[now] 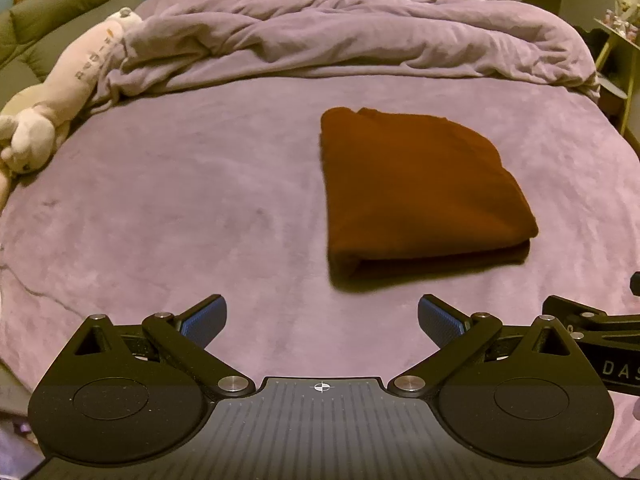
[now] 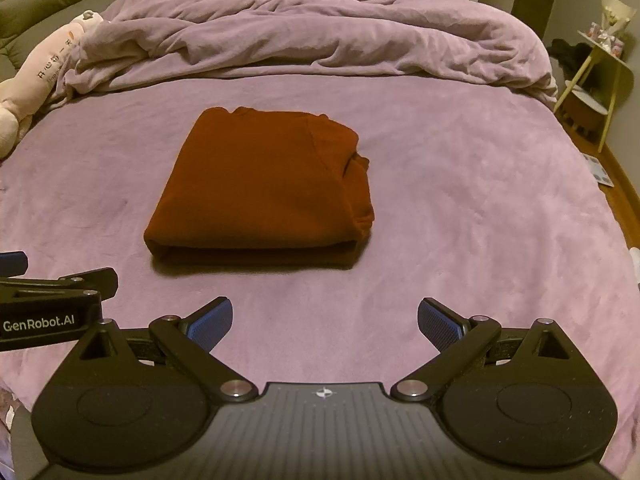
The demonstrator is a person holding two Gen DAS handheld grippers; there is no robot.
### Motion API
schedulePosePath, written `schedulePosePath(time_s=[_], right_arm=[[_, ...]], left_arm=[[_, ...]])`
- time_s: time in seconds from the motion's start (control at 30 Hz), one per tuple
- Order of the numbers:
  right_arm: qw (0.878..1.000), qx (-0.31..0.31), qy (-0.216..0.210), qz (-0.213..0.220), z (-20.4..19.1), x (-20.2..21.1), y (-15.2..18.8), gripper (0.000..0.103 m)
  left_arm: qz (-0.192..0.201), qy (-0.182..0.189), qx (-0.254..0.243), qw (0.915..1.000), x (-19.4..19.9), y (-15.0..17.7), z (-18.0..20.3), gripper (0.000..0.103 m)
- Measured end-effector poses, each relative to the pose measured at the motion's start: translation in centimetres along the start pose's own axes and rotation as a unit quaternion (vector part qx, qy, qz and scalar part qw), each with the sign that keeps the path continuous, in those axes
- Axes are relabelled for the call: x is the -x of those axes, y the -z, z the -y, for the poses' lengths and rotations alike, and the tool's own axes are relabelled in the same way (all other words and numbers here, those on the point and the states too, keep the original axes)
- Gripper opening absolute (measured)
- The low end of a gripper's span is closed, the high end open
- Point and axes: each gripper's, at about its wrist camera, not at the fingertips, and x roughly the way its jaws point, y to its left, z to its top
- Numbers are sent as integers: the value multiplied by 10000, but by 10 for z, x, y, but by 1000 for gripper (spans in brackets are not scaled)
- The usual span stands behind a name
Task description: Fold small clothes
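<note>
Brown garment [image 2: 260,188] folded into a neat block, lying flat on the purple bed [image 2: 460,208]. Left gripper [image 1: 322,320] and right gripper [image 2: 325,320] both spread apart, near the garment, touching nothing.

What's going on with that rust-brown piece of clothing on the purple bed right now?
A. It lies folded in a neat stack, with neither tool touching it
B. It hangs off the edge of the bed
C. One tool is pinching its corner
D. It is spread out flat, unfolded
A: the brown garment lies folded in layers on the bedspread, and the left tool and right tool are both open, short of it.
</note>
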Motion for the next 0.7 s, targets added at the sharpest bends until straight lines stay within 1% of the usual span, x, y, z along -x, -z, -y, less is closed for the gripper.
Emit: schedulePosePath(time_s=[0.7], right_arm=[[10000, -26, -37, 25, -1, 2, 1, 99]], left_arm=[[-50, 80, 15, 10000, -1, 1, 0, 103]])
